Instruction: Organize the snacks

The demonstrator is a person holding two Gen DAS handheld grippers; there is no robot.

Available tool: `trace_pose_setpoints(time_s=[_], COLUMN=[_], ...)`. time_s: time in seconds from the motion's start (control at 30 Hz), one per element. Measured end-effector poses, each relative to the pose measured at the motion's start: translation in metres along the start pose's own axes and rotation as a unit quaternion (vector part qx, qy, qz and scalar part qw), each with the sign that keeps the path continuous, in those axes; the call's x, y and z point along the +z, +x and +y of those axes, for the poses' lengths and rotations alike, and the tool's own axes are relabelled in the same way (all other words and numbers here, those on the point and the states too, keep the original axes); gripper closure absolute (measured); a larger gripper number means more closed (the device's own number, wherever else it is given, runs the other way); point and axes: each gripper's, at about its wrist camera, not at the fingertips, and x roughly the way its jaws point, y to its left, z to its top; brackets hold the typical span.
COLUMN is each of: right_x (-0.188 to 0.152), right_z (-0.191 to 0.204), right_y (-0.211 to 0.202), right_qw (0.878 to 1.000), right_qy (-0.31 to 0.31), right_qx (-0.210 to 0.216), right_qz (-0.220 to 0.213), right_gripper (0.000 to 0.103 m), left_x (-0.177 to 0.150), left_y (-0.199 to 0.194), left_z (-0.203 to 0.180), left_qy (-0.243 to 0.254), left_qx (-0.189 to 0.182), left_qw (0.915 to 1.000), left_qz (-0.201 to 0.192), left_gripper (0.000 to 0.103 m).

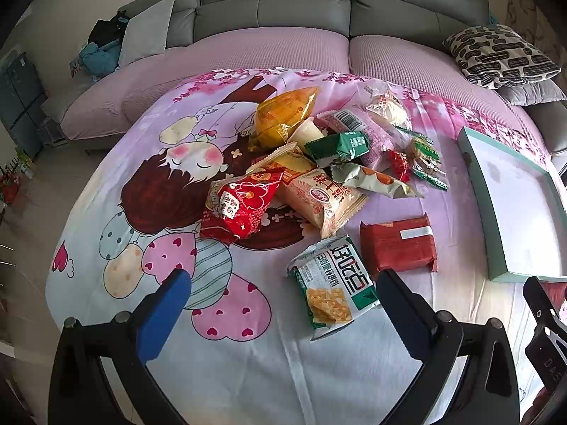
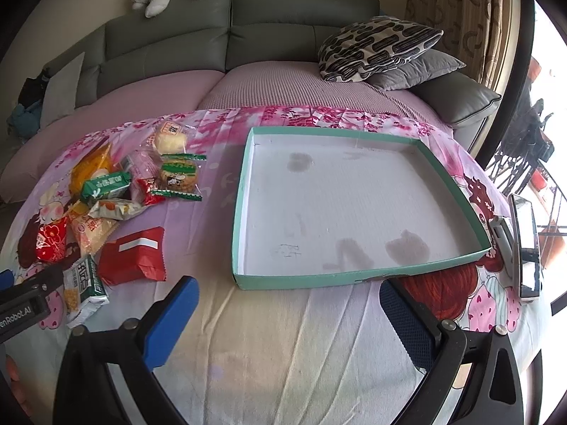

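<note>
the snack pile [image 1: 319,156] sits ahead of my left gripper [image 1: 283,315], whose wide-apart fingers straddle a green-white packet [image 1: 331,285]. my right gripper [image 2: 288,322], also spread and holding nothing, faces the teal tray [image 2: 244,191]. cartoon cloth [image 1: 149,191] beneath, grey sofa [image 1: 276,3] behind.

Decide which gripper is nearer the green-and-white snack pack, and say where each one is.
Left. The left gripper is open with the pack just ahead, near its right finger. The right gripper is open before the tray, with the pack off to its left.
</note>
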Motion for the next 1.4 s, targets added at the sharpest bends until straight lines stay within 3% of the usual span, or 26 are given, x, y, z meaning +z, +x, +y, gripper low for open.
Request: trace_pose_setpoints(time_s=[0.27, 0.47, 0.63, 1.17, 1.4], right_x=[0.005, 0.026, 0.042, 0.057, 0.052], right_z=[0.002, 0.013, 0.038, 0.055, 0.066], right_y=[-0.003, -0.016, -0.008, 0.044, 0.049], right_qw=[1.000, 0.999, 0.998, 0.997, 0.995], right_qy=[0.003, 0.004, -0.013, -0.004, -0.019], right_qx=[-0.005, 0.029, 0.061, 0.068, 0.083], right_qz=[0.000, -0.014, -0.002, 0.044, 0.046], right_gripper=[0.000, 0.000, 0.000, 0.000, 0.000], left_x=[0.011, 0.029, 0.029, 0.010, 0.005], left_y=[-0.006, -0.010, 0.016, 0.058, 0.065], left_z=[0.013, 0.027, 0.024, -0.011, 0.001], left_qy=[-0.021, -0.051, -0.075, -0.018, -0.026], left_qx=[-0.009, -0.008, -0.023, -0.019, -0.029], left_qw=[0.9997, 0.9985, 0.9953, 0.9942, 0.9935], left_qz=[0.009, 0.015, 0.056, 0.104, 0.107], left_gripper=[0.000, 0.000, 0.000, 0.000, 0.000])
